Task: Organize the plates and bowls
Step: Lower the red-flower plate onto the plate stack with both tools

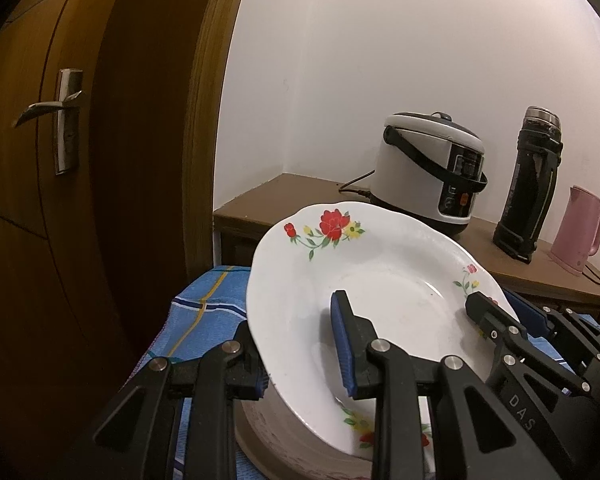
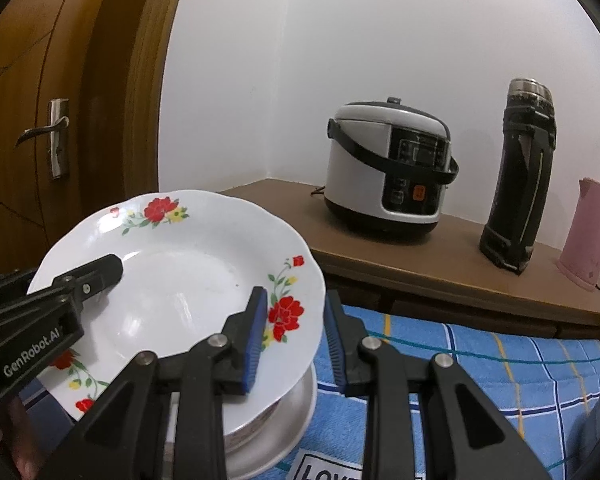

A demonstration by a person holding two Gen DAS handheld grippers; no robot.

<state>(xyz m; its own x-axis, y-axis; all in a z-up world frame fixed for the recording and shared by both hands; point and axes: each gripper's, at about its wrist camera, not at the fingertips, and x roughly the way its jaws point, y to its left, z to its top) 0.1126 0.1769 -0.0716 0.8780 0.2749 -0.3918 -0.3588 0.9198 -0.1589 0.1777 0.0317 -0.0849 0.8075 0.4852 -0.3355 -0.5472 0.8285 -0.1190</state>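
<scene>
The floral plate (image 1: 380, 280) was found held by both grippers at opposite edges, tilted, directly above a stack of bowls (image 2: 276, 420) that stood on the blue checked cloth (image 2: 480, 360). The left gripper (image 1: 300, 344) had narrow jaws clamped across the plate's left rim, one pad inside the well and one beneath the lip. The right gripper (image 2: 296, 340) was likewise closed narrow on the right rim, one blue pad on the floral border and the other outside the edge. Whether the plate's underside touched the top bowl could not be determined. Beyond the stack, on a brown counter (image 2: 420, 264), stood a rice cooker (image 2: 388, 172), with a black flask (image 2: 520, 180) and a pink kettle (image 2: 592, 232) to its right; a wooden door (image 1: 40, 160) lay to its left. In the inspector's judgement, the step in hand was carrying the plate at the stack. The next move called for both grips to act together, levelling the plate before any release, since an uneven release risked a slide.
</scene>
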